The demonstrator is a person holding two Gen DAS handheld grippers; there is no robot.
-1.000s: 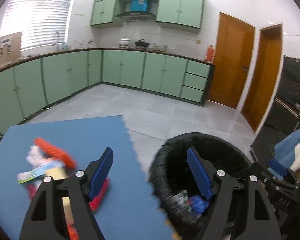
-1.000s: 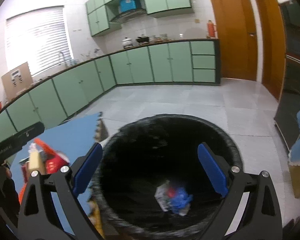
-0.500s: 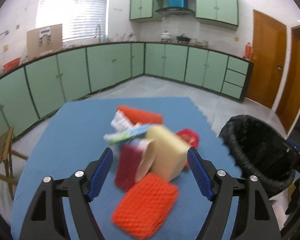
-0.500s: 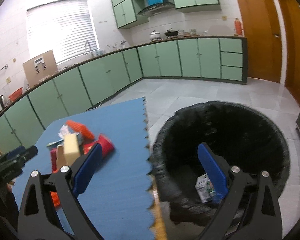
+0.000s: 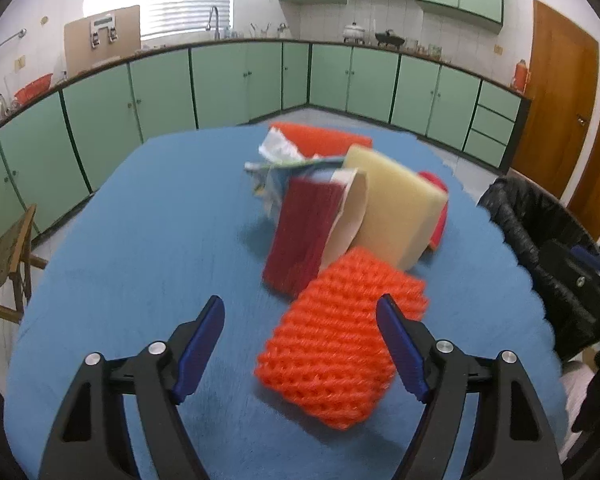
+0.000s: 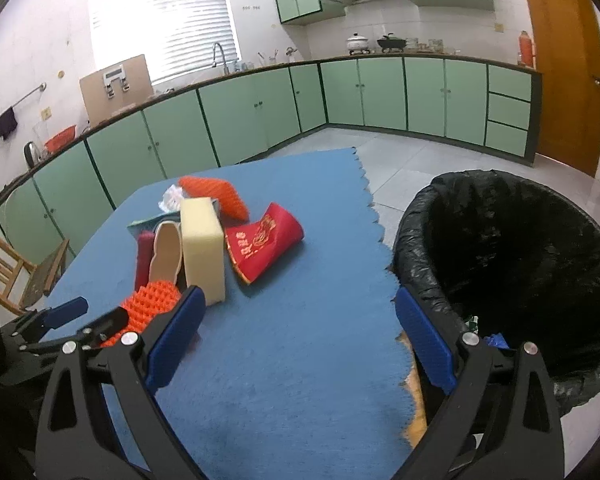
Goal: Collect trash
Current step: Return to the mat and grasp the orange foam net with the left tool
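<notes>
A pile of trash lies on the blue mat: an orange foam net nearest me, a dark red net, a yellow sponge, a second orange net and crumpled paper. My left gripper is open and empty, just short of the near orange net. My right gripper is open and empty over the mat's right part, beside the black-lined bin. A red packet lies right of the sponge.
The bin also shows at the right edge of the left wrist view, with scraps at its bottom. A wooden chair stands left of the table. Green cabinets line the far walls.
Both grippers swung left, away from over the bin toward the trash pile on the mat. The left gripper has closed in on the near orange net. Both stayed open.
</notes>
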